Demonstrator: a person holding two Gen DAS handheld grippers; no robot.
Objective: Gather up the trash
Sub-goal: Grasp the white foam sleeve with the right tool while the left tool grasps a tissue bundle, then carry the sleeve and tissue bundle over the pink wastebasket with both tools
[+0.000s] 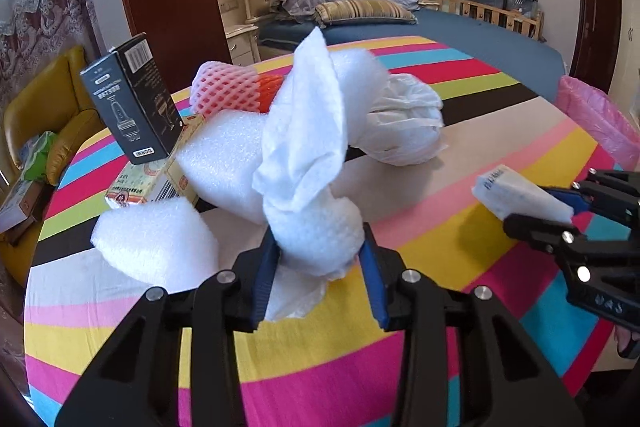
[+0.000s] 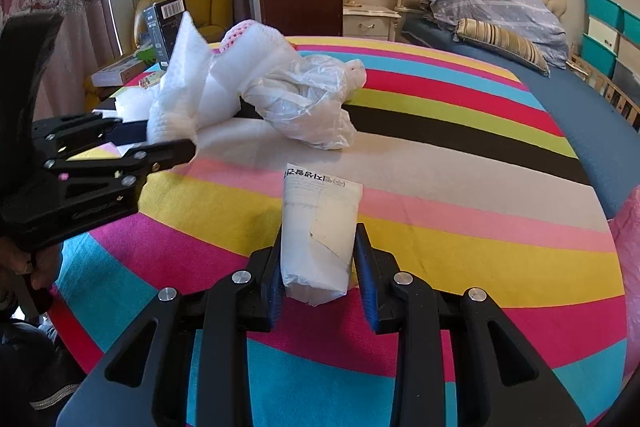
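Blue-padded left tongs (image 1: 320, 259) sit right under the lens, pinching a crumpled white tissue (image 1: 304, 147) that stands up tall between the pads. Over on the right wrist view, the right tongs (image 2: 318, 259) are clamped on a small white packet (image 2: 320, 227) with printed text at its far end, held above the striped worktop (image 2: 480, 247). Behind the tissue it's crowded: white foam pieces (image 1: 160, 239) near left and more foam (image 1: 220, 155) just beyond, a pink foam fruit net (image 1: 228, 87) at the far side, and a crumpled clear plastic bag (image 1: 404, 123) to the right. A black box (image 1: 132, 103) stands tilted at far left, propped on a yellow printed carton (image 1: 152, 179). Pink bin liner (image 1: 596, 119) peeks in at the far right edge of the worktop. From the left wrist view the right tongs appear at right, well apart from the foam heap. A bed (image 1: 440, 23) lies beyond.
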